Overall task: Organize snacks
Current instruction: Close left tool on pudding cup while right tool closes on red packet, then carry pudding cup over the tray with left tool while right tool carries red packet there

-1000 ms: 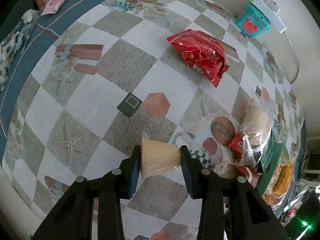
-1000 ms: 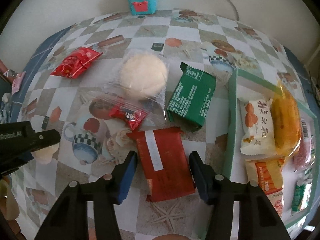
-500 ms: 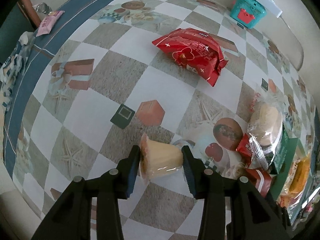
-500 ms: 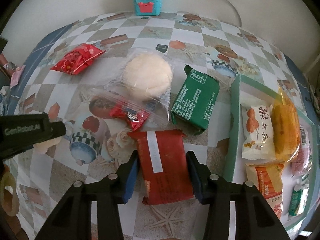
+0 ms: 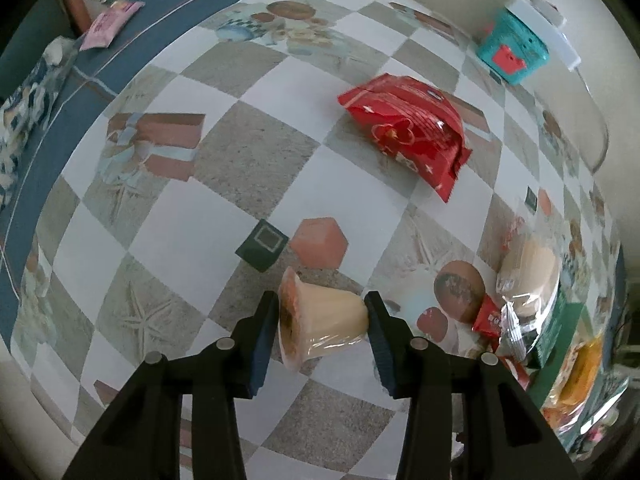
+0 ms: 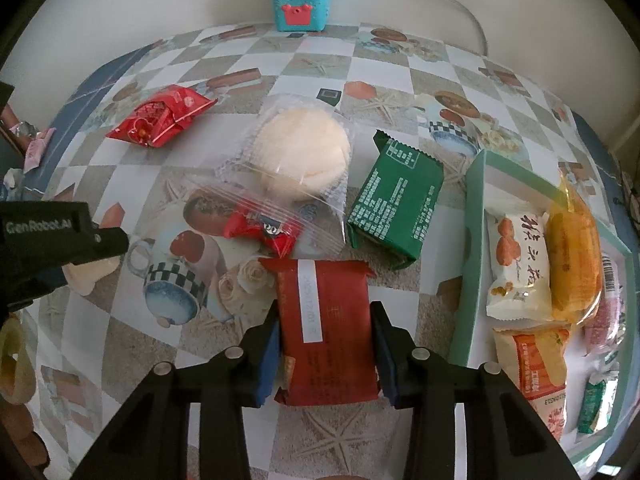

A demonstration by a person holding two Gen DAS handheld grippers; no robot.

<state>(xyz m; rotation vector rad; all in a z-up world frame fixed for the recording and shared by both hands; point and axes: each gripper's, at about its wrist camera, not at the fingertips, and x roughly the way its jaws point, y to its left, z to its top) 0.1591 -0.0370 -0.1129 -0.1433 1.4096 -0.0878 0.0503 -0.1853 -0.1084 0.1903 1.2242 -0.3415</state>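
Between the closing right gripper (image 6: 325, 346) jaws lies one dark-red foil snack packet (image 6: 326, 330), flat on the checked tablecloth (image 6: 120, 160), pads at both edges. At three o'clock, a green tray (image 6: 466, 276) holds several packets. Only the left view shows the left gripper (image 5: 322, 338) clamping one cream jelly cup (image 5: 320, 318) sideways.

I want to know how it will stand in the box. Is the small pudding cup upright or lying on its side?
On its side. The pudding cup lies across the left gripper, wide rim by one finger, narrow base by the other.
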